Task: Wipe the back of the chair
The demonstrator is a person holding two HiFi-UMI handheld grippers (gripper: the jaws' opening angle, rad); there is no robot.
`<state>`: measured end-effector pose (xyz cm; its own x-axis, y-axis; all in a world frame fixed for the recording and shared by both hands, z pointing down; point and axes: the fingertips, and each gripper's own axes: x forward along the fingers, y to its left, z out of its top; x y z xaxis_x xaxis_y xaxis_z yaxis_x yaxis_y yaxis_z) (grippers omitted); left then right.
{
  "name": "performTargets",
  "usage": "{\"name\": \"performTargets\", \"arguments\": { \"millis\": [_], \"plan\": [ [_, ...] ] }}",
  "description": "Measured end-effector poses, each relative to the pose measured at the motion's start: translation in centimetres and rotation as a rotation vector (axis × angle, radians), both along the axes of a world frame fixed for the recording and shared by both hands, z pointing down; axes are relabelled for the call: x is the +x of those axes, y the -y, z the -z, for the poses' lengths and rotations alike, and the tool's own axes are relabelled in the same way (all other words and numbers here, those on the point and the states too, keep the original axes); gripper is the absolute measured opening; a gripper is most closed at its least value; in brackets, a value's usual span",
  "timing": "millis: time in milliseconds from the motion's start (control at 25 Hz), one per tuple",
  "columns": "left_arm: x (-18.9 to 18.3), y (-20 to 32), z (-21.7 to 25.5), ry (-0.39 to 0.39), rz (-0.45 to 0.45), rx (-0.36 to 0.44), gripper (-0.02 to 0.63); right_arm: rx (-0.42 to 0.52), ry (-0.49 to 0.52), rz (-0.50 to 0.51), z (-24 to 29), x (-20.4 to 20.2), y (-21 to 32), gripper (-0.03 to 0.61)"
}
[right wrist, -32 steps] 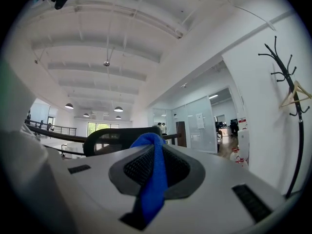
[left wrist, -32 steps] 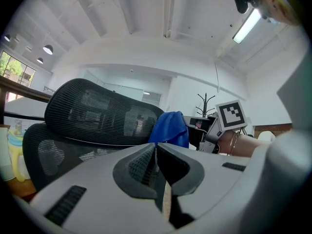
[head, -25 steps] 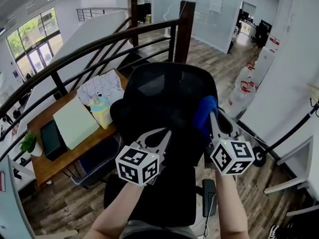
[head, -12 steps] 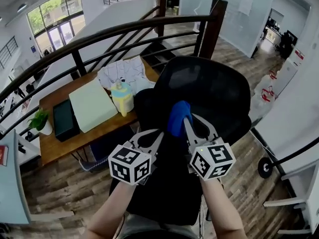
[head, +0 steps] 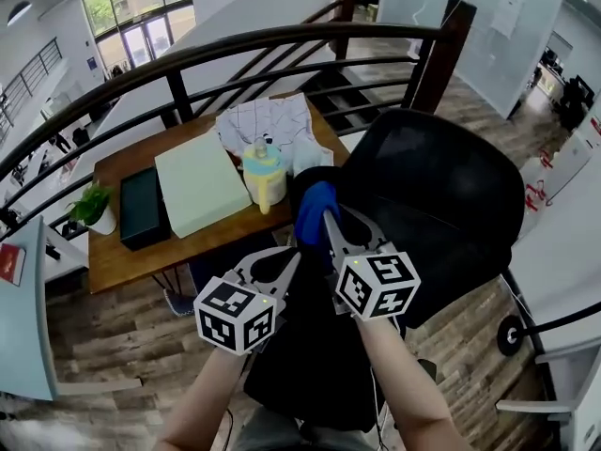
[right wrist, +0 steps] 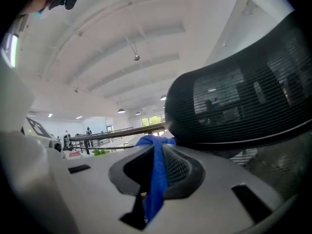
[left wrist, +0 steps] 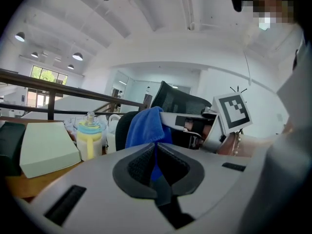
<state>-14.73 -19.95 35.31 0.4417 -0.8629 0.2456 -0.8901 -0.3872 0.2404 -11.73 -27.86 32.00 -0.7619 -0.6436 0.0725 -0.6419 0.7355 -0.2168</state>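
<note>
Currently, your right tongs (head: 326,222) are clamped on the blue cloth (head: 314,209), which sits at the left edge of the black chair back (head: 441,195). Your left tongs (head: 293,255) are closed together, holding nothing, just beside them.

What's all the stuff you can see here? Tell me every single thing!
chair: one, black with a mesh back, right of the table.
cloth: one, blue, at the chair's left edge.
table: one, brown wood, left of the chair.
flat box: one, pale green, on the table.
dark box: one, blackish green, on the table beside the flat box.
bottle: one, yellow with a blue band, on the table.
checked sheet: one, white, at the table's far end.
potted plant: one, green in a white pot, left of the table.
railing: one, dark, behind the table.
left gripper: one, grey, jaws together, empty.
right gripper: one, grey, pinching the cloth.
</note>
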Motion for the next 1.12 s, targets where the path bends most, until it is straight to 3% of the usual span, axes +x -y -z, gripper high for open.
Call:
{"name": "performTargets", "arguments": {
  "millis": [280, 520, 760, 1120],
  "plan": [
    [-1.0, 0.9, -0.7, 0.012, 0.019, -0.012, 0.026, -0.074, -0.003, -0.038, -3.2, -1.6, 2.8, 0.054],
    [-0.3, 1.8, -0.7, 0.002, 0.013, -0.015, 0.025, -0.098, -0.044, -0.064, -4.5, -0.4, 4.4, 0.054],
    [2.1, 2.5, -1.3, 0.007, -0.039, -0.032, 0.026, -0.099, -0.066, -0.106, -5.3, 2.5, 4.8, 0.054],
    [7.3, 3.9, -1.9, -0.006, -0.127, -0.042, 0.026, -0.103, -0.078, -0.217, -5.3, 10.0, 5.0, 0.054]
  ]
}}
